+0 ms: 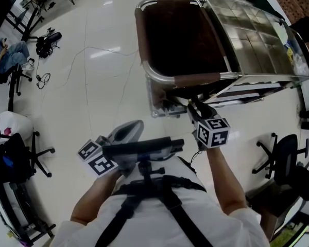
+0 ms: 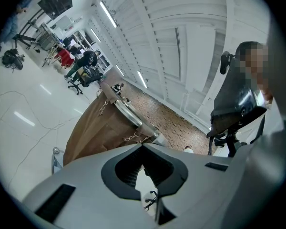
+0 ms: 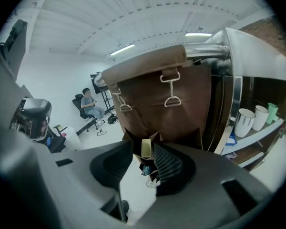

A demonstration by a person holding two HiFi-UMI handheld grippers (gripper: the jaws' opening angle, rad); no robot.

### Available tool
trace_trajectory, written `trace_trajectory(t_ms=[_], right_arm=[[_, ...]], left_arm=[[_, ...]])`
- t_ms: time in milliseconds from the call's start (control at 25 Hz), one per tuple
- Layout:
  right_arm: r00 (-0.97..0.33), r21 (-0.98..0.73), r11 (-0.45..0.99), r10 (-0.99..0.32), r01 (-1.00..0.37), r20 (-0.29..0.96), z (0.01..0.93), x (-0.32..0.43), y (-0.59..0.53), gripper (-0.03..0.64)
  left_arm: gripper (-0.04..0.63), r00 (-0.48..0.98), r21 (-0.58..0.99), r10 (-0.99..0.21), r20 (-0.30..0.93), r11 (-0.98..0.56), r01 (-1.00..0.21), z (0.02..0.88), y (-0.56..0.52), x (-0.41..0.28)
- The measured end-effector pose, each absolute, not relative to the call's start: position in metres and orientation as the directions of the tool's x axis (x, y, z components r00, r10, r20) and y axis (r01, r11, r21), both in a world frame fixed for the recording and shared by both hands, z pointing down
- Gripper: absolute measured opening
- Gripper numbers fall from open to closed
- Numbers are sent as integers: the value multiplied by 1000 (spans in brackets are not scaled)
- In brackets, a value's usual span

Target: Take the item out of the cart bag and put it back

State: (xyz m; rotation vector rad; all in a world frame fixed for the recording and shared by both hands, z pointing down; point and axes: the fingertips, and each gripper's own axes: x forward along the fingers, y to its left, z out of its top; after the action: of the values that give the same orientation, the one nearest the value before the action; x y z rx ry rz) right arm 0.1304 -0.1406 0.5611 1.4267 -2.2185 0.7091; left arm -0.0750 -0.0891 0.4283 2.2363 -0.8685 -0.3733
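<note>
Item (image 3: 146, 148), yellowish and upright, is pinched by the right gripper (image 1: 195, 109) just below the cart bag (image 1: 195, 79) rim at upper centre (left gripper (image 1: 136, 126), jaws together and empty, sits farther off, lower left).

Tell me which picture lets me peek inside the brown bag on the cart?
The head view: it looks down into the open top of the brown bag, though the inside is dark. The left gripper view shows only its outer side and rim; the right gripper view only its outside with metal clips.
</note>
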Motion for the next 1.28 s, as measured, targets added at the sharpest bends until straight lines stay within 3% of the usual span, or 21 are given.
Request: trace_trajectory(t_ms=[320, 520, 1280], right_arm=[[-384, -178, 357, -668, -917, 637, 589, 124, -153, 141], [-391, -168, 373, -674, -913, 627, 588, 116, -158, 97], [-361, -96, 417, -621, -904, 696, 617, 94, -180, 97]], left_arm=[[5, 727, 703, -686, -10, -522, -483, 430, -87, -77], [5, 729, 703, -685, -7, -522, -484, 432, -87, -76], [5, 720, 704, -693, -13, -518, -486, 431, -84, -80]])
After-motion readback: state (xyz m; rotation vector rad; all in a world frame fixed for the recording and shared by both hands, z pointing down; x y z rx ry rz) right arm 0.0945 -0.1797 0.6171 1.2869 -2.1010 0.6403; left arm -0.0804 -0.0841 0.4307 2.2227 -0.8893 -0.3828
